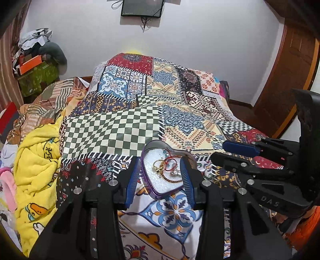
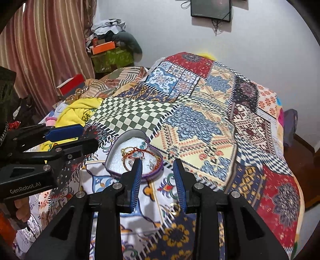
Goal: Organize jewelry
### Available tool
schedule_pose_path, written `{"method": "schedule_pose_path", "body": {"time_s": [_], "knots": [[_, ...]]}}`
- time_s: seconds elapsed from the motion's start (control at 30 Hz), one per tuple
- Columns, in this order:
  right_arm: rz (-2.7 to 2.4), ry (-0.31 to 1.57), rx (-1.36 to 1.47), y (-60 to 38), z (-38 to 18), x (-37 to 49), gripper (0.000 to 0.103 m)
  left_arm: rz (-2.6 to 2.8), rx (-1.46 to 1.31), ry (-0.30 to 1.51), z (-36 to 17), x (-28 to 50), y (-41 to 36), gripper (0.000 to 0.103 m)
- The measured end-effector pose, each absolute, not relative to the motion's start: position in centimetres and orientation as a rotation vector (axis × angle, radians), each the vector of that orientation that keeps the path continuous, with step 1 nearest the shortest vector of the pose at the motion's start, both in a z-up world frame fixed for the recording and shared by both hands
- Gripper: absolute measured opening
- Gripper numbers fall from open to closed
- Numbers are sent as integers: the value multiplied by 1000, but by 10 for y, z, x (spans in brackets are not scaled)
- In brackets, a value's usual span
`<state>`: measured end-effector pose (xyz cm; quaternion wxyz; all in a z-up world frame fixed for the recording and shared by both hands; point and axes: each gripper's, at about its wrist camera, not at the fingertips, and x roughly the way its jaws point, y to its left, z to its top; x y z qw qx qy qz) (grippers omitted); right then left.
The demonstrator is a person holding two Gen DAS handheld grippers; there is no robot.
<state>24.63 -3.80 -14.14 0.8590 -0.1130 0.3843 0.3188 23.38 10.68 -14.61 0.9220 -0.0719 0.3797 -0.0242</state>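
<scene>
**Tin holds the jewelry; both grippers spread and empty**

Tin [image 1: 160, 184], heart-shaped with a purple rim and a white lining, lies open on the quilt [image 1: 124, 128]. Inside it sits a tangle of jewelry [image 1: 168, 168]: a gold chain, a red cord and some small pale pieces too fine to make out.

The left gripper [image 1: 160, 172] hangs over the tin with its blue pads spread. In the left wrist view the tin shows between the fingers, but nothing is pinched; whether the pads touch the rim I cannot tell.

The right gripper [image 2: 158, 174] is also spread, with only quilt between its pads. Its left pad overlaps the tin's near rim in the right wrist view; contact is unclear. A gold ring [image 2: 174, 208] lies on the quilt outside the tin, just beside the right pad's base.

Each gripper shows at the edge of the other's view, jaws parted and empty.

A yellow blanket [image 1: 38, 166] is bunched to the quilt's left. A dark screen [image 1: 142, 8] hangs on the white wall behind.
</scene>
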Motion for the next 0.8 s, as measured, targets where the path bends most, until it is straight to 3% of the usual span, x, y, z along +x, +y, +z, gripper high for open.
{"method": "schedule_pose_path", "body": {"time_s": [0.13,0.4,0.8], "knots": [[642,810,-210,-56,-138,236,38,-60,-138,774,-140,221,98,45],[586,889,-200,-93,-160,225,38,-107,-115,821,-149,203,75,45],[596,1046,-167,-105,-218,230,38,-180,-116,968,-209,211,38,45]]}}
